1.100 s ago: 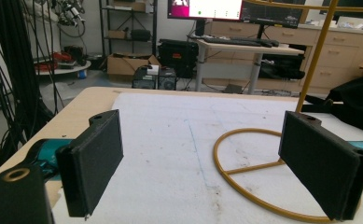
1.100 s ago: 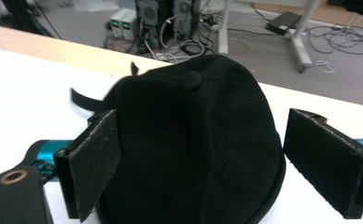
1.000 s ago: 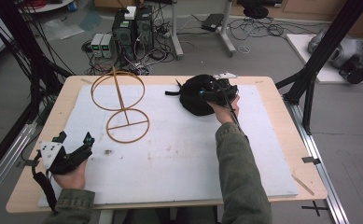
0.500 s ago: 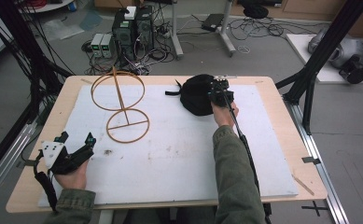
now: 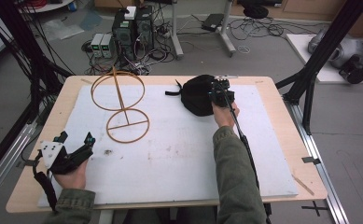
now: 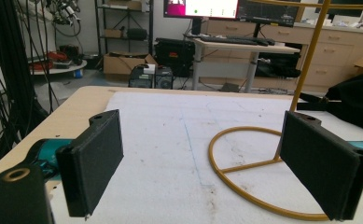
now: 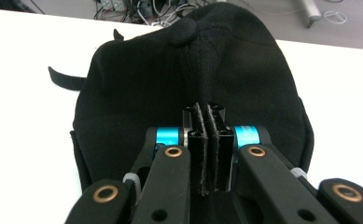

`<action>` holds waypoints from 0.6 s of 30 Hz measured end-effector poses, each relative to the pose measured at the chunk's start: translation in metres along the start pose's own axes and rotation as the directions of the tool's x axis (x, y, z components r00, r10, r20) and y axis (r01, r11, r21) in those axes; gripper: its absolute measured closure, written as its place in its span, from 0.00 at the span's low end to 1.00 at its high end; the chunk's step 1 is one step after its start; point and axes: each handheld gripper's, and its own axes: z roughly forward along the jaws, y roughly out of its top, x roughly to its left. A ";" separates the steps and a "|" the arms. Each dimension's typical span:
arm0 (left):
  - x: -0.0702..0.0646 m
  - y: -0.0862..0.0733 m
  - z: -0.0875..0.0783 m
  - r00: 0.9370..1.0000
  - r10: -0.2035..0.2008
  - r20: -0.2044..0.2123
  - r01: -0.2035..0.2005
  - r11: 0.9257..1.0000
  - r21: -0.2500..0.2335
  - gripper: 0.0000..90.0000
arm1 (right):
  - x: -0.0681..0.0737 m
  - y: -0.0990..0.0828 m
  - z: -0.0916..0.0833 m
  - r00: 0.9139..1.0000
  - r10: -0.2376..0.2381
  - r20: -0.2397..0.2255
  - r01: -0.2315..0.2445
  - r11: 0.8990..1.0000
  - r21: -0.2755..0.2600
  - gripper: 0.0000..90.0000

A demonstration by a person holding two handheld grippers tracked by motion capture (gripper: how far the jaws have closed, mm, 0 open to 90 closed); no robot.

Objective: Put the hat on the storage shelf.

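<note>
Black cap [image 7: 188, 88], a fold pinched in the clenched right gripper [image 7: 206, 140]; left gripper [image 6: 207, 158] wide apart.

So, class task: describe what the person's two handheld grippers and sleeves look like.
Both grippers are black. The left gripper carries a grey three-cornered plate and has flat rectangular black fingers on teal-blue mounts. The right gripper has black linkage arms with brass-coloured rivets and blue collars. A black cable trails from it over an olive-green sleeve.
</note>
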 end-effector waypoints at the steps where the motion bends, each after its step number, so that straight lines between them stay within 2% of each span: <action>1: 0.000 0.000 0.001 1.000 0.001 0.001 -0.001 1.000 0.004 0.16 | 0.002 -0.001 -0.004 1.000 0.000 0.010 0.000 1.000 -0.010 0.98; 4: -0.001 -0.001 0.002 1.000 -0.003 0.006 0.003 1.000 0.010 0.16 | 0.003 0.000 -0.009 1.000 0.022 0.012 -0.022 0.999 -0.033 0.98; 5: -0.002 -0.001 0.002 1.000 -0.001 0.010 0.001 1.000 0.010 0.16 | 0.006 0.003 -0.017 1.000 0.023 0.012 -0.022 0.998 -0.065 0.98; 6: -0.003 -0.001 0.002 1.000 -0.001 0.013 0.001 1.000 0.005 0.16 | 0.006 0.003 -0.017 1.000 0.023 0.012 -0.022 0.998 -0.065 0.98; 7: -0.004 -0.001 0.002 1.000 -0.001 0.027 0.001 1.000 0.004 0.16 | 0.007 0.006 -0.026 1.000 0.012 0.012 -0.011 0.995 -0.099 0.98; 10: -0.005 -0.001 0.003 1.000 -0.001 0.030 0.000 1.000 0.008 0.16 | 0.008 0.011 -0.038 1.000 0.020 0.009 -0.018 0.989 -0.144 0.98; 15: -0.007 -0.001 0.004 0.999 0.002 0.037 -0.002 1.000 0.011 0.16 | 0.012 0.020 -0.066 1.000 0.017 -0.024 -0.023 0.969 -0.247 0.98; 18: -0.008 -0.002 0.005 0.999 0.002 0.040 -0.003 1.000 0.011 0.16 | 0.013 0.024 -0.081 0.999 0.024 -0.043 -0.036 0.948 -0.316 0.98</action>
